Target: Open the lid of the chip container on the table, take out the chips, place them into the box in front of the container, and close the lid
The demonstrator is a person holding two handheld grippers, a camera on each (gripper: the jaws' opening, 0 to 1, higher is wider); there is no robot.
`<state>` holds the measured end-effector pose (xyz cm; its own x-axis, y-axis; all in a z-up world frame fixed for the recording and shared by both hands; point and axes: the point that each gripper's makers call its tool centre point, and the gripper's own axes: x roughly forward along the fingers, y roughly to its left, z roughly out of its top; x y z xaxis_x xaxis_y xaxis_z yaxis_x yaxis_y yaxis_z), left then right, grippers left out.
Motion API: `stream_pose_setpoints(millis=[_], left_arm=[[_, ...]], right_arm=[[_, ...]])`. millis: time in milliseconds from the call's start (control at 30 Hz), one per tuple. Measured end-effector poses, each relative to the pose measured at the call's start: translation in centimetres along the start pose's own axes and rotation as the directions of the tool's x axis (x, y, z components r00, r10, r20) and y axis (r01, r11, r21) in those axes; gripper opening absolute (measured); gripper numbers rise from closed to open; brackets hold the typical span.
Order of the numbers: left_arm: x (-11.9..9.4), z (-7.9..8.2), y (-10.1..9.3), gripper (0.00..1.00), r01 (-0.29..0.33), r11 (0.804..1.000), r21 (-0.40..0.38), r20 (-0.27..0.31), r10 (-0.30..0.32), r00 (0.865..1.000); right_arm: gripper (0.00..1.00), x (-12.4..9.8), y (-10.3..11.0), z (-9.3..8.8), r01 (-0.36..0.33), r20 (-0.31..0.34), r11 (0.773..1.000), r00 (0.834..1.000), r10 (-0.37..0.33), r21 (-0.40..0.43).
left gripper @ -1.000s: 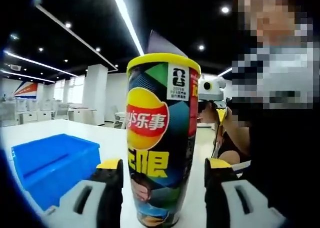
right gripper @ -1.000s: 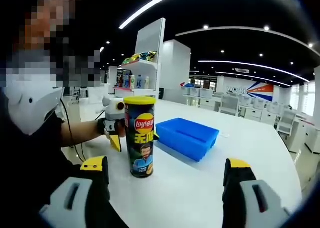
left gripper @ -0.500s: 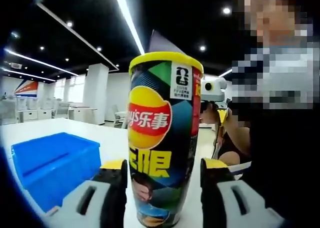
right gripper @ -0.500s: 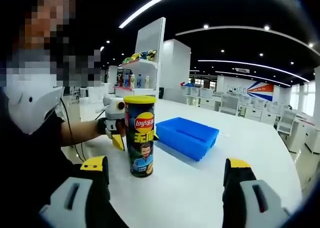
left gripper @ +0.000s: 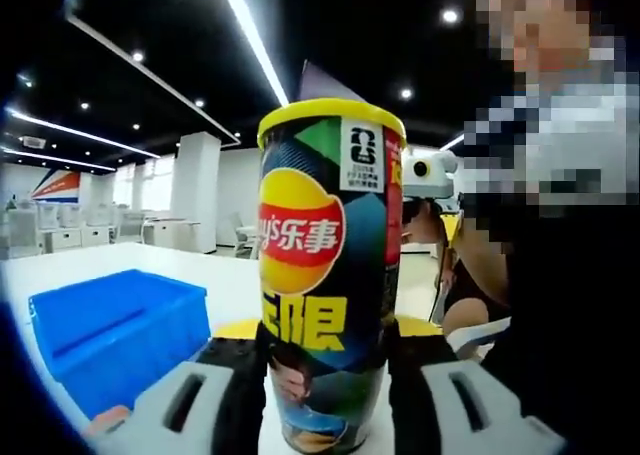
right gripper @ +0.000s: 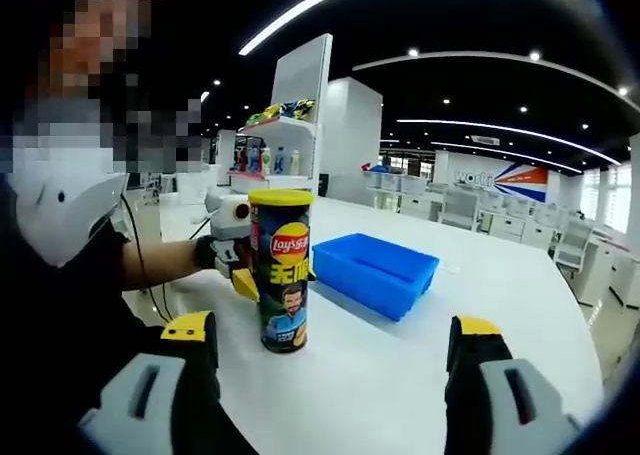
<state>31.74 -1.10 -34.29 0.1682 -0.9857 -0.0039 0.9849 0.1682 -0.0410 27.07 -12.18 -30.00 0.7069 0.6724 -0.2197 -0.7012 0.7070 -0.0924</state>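
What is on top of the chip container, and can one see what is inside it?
A yellow lid sits on top of the chip container, which stands upright on the white table. The lid and the printed wall cover the inside, so any chips cannot be seen.

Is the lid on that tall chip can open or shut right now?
Shut. The yellow lid sits flat on top of the chip can, which stands upright on the white table beside the blue box.

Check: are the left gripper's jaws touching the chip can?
Touching. In the left gripper view both jaws of the left gripper press against the chip can, no gap on either side.
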Motion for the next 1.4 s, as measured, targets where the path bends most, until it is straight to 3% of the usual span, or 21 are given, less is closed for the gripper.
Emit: stream_pose_setpoints(millis=[433,667,1400], left_arm=[[0.0,0.1,-0.2,0.48,0.003,1.0,0.004,0.029,-0.003,1.0],[0.0,0.0,-0.3,0.48,-0.001,1.0,0.007,0.017,0.001,1.0],[0.0,-0.2,-0.7,0.48,-0.018,1.0,0.012,-0.008,0.018,1.0]], right_arm=[[0.9,0.5,0.4,0.7,-0.005,0.01,1.0,1.0,0.005,-0.007],[0.89,1.2,1.1,2.7,-0.038,0.051,0.999,0.998,0.04,-0.033],[0.89,4.9,3.6,6.8,-0.125,0.092,0.984,0.986,0.137,-0.127]])
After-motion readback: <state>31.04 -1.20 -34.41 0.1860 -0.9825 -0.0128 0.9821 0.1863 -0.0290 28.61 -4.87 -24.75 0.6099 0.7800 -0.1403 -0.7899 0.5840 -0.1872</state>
